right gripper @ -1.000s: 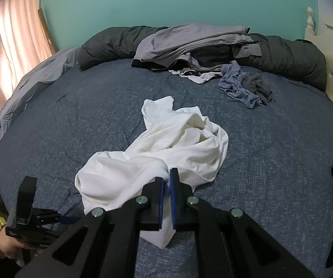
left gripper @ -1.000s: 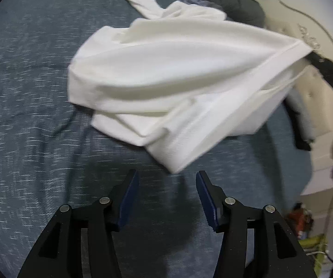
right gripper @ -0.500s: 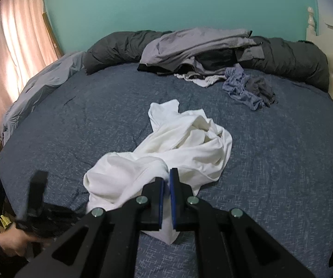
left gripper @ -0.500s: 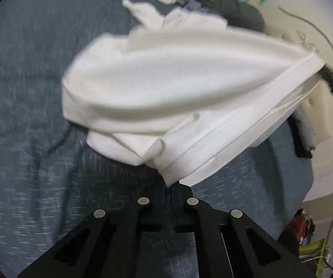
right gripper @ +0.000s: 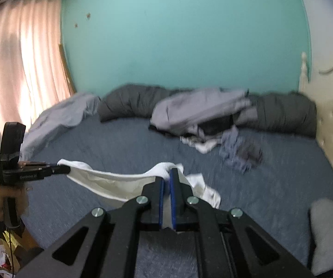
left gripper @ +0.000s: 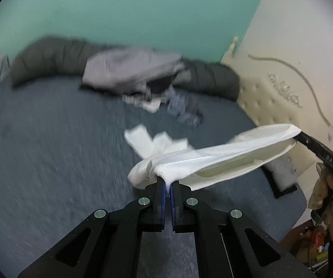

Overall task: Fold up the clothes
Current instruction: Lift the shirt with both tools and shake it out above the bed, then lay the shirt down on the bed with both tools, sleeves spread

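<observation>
A white garment (left gripper: 215,159) hangs stretched in the air between my two grippers, above the dark blue bed (left gripper: 50,143). My left gripper (left gripper: 168,181) is shut on one corner of its hem. My right gripper (right gripper: 166,176) is shut on the other corner, and the hem (right gripper: 110,180) sags between them. In the left wrist view the right gripper (left gripper: 299,134) shows at the far right, held by a hand. In the right wrist view the left gripper (right gripper: 65,169) shows at the left. The rest of the white garment (left gripper: 152,143) trails down onto the bed.
A heap of grey and dark clothes (right gripper: 203,120) lies at the back of the bed against dark pillows (right gripper: 134,102). A blue-grey garment (right gripper: 240,153) lies in front of it. A cream tufted headboard (left gripper: 270,97) bounds the right side, a curtain (right gripper: 16,69) the left.
The left gripper closed on the garment's hem corner half a second ago. Both grippers have since risen, lifting the hem taut off the bed; both views are tilted up and blurred.
</observation>
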The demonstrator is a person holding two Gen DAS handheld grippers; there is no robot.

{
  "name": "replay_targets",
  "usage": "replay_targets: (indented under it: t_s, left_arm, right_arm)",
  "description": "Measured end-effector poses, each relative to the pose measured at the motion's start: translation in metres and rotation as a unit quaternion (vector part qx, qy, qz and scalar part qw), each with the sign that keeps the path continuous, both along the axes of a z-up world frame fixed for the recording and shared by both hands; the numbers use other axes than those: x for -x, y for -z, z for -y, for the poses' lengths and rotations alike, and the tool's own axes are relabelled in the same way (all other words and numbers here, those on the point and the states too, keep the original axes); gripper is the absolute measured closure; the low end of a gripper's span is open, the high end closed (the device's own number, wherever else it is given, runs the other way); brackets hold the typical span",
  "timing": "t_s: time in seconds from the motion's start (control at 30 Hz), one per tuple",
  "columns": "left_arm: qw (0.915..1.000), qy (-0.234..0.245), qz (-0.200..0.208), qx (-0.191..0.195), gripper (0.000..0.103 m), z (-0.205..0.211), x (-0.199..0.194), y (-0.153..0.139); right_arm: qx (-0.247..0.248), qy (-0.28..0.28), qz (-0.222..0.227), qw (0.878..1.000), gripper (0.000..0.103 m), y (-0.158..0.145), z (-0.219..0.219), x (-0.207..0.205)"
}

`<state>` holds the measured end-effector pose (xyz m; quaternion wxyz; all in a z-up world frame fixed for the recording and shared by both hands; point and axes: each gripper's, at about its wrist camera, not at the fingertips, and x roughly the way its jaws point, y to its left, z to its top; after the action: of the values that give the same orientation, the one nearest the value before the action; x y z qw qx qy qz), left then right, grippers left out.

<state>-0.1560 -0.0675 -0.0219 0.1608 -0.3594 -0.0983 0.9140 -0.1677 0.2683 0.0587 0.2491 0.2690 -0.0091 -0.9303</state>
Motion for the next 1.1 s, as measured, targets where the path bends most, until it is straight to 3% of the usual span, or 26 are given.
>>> replay_targets:
  t_s: [0.23, 0.33, 0.43, 0.53, 0.63, 0.7, 0.83, 1.0, 1.1]
  left_arm:
    - [0.9966, -0.009, -0.078, 0.025, 0.1, 0.011, -0.022, -0.131]
    - [0.9936, -0.016, -0.11, 0.018, 0.1, 0.015, -0.033, -0.182]
    - [0.9906, -0.012, -0.134, 0.022, 0.1, 0.013, -0.045, -0.222]
    - [0.9893, -0.007, -0.142, 0.03, 0.1, 0.009, -0.054, -0.236]
    - [0.9901, -0.002, -0.137, 0.032, 0.1, 0.006, -0.057, -0.224]
    - [0.9929, 0.003, -0.114, 0.033, 0.1, 0.004, -0.052, -0.201]
    - [0.997, 0.014, -0.066, 0.037, 0.1, -0.001, -0.042, -0.152]
    - [0.9981, 0.024, 0.008, 0.055, 0.1, -0.008, -0.021, -0.066]
    - [0.9958, 0.028, 0.063, 0.059, 0.1, -0.011, -0.008, 0.0]
  right_arm:
    - [0.018, -0.003, -0.06, 0.998, 0.099, -0.102, -0.004, -0.034]
    - [0.016, -0.005, -0.085, 0.996, 0.099, -0.139, -0.004, -0.05]
    - [0.02, -0.006, -0.11, 0.994, 0.099, -0.169, -0.009, -0.065]
    - [0.019, -0.004, -0.117, 0.993, 0.099, -0.176, -0.014, -0.07]
    - [0.018, -0.006, -0.104, 0.994, 0.099, -0.163, -0.015, -0.068]
    - [0.013, -0.009, -0.084, 0.996, 0.099, -0.144, -0.013, -0.063]
    - [0.002, -0.017, -0.031, 0.999, 0.099, -0.086, -0.006, -0.047]
    - [-0.022, -0.02, 0.048, 0.998, 0.099, 0.0, 0.007, -0.022]
    - [-0.039, -0.012, 0.106, 0.993, 0.099, 0.06, 0.013, -0.008]
